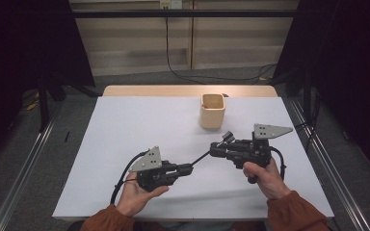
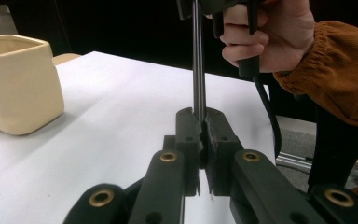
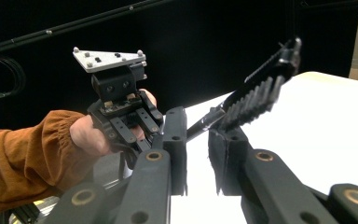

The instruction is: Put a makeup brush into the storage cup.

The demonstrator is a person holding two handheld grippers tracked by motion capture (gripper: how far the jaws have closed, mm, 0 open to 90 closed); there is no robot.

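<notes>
Nearest the high camera are the person's two forearms in rust-orange sleeves, coming in from the bottom edge, each hand holding a set of tongs over the white bench (image 1: pixel 125 120).

The left tongs (image 1: pixel 189 168) point right and slightly away from the person. In the left gripper view their jaws are pressed together on the thin dark handle of a brush (image 2: pixel 198 79), which rises straight up from between the pads.

The brush (image 1: pixel 203 156) spans the gap between the two tools, slanting from the left tongs up toward the right tongs (image 1: pixel 214 148), clear of the bench as far as the high view lets one judge. In the right gripper view its bristled head (image 3: pixel 260 95) sticks up and to the right past the jaw tips, and the handle runs down between the jaws. The right jaws stand a little apart; the right-hand pad seems to touch the brush near the head, but whether both pads press on it I cannot tell.

A cream square cup (image 1: pixel 212 110) stands upright farther back on the bench, well apart from both tongs.
</notes>
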